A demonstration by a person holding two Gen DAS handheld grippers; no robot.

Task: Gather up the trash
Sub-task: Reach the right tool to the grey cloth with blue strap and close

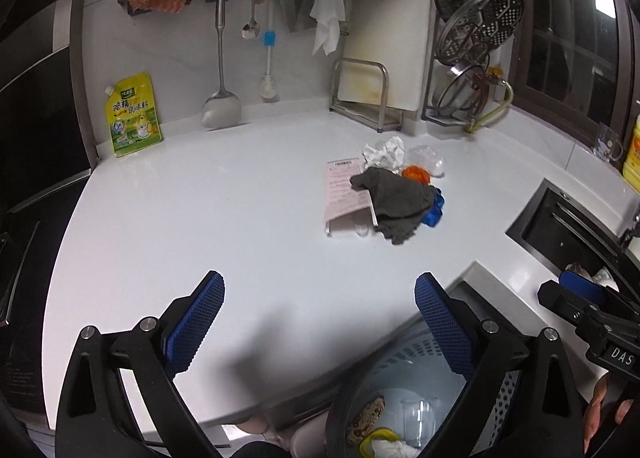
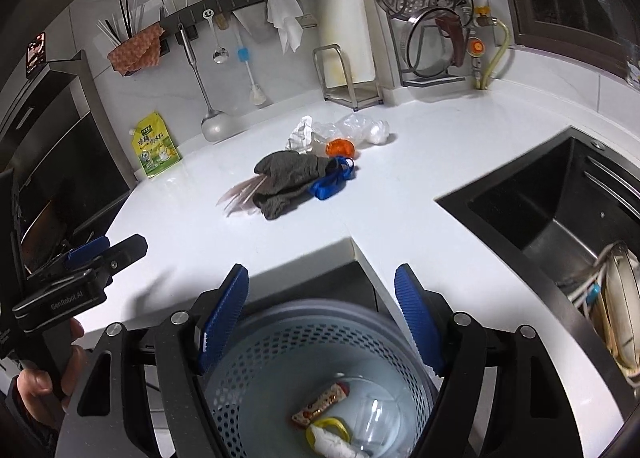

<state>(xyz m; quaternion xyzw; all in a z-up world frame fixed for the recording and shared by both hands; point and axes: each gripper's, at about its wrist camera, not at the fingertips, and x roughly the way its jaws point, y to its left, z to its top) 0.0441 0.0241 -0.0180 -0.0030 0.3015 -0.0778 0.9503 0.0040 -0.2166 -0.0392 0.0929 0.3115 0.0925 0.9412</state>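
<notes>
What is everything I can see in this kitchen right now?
grey cloth: one, dark grey, middle of the counter, lying over the paper slip
paper slip: one, pinkish, partly under the cloth
crumpled tissue: one, white, behind the cloth
clear plastic bag: one, see-through, beside the tissue
orange item: one, by the cloth
blue item: one, at the cloth's edge
waste basket: one, pale blue, below the counter edge, trash inside
seasoning pouch: one, yellow-green, against the wall
sink: one, black, right
left hand-held gripper: open, empty
right hand-held gripper: open, empty
</notes>
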